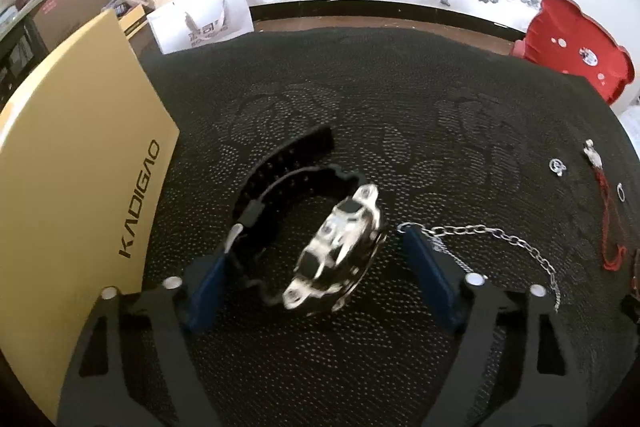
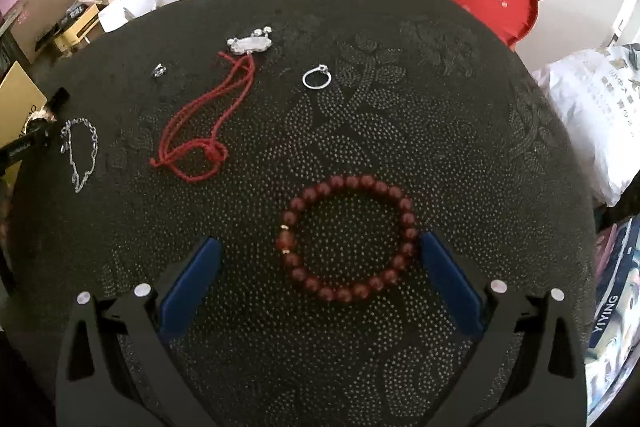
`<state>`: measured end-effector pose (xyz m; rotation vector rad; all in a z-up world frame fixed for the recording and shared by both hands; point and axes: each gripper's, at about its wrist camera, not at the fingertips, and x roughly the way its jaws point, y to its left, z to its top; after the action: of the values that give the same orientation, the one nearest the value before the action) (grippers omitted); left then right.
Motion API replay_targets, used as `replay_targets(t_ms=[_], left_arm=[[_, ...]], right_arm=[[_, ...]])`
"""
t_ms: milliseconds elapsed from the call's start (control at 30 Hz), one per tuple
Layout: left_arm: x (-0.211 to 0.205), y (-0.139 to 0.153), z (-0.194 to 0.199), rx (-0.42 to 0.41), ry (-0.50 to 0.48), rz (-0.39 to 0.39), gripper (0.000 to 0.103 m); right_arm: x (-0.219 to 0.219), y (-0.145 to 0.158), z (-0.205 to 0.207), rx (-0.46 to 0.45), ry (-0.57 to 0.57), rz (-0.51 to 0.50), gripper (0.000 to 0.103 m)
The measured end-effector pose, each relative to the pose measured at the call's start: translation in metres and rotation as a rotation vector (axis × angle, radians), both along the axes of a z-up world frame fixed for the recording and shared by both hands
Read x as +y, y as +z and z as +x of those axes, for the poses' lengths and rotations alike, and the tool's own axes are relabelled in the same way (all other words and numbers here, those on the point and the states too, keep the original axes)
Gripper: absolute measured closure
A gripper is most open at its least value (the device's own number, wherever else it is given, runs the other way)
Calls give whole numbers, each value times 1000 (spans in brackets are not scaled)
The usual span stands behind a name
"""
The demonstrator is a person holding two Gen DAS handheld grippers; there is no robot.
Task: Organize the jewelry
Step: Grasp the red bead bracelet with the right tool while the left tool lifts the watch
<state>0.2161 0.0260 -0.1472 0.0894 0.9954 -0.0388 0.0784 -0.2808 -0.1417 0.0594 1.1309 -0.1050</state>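
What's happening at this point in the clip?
A person with a tool in each hand is sorting jewelry on a dark tablecloth. The left tool is open around a black-strapped watch, not yet closed on it, with a silver chain beside it. The right tool is open around a red bead bracelet. A red cord necklace and a silver ring lie untouched farther off.
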Motion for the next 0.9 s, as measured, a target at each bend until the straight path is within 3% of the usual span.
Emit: replay_targets(t_ms=[100, 233, 300, 367, 433, 500, 900], left_arm=[[-4, 1, -3, -6, -19, 4, 36], [-5, 1, -6, -11, -16, 4, 37], [-4, 1, -6, -14, -15, 6, 37], [-6, 1, -7, -23, -18, 21, 38], [-7, 1, -7, -23, -16, 23, 39], [-8, 2, -8, -21, -12, 21, 39], [-9, 7, -9, 4, -10, 21, 42]], right_arm=[[1, 2, -2, 3, 1, 1, 10], [-1, 6, -5, -4, -6, 3, 24], [0, 10, -6, -16, -3, -5, 40], [3, 12, -5, -21, 1, 0, 66], [5, 13, -3, -18, 4, -3, 69], [5, 14, -3, -17, 0, 2, 86], [16, 22, -4, -23, 17, -13, 86]])
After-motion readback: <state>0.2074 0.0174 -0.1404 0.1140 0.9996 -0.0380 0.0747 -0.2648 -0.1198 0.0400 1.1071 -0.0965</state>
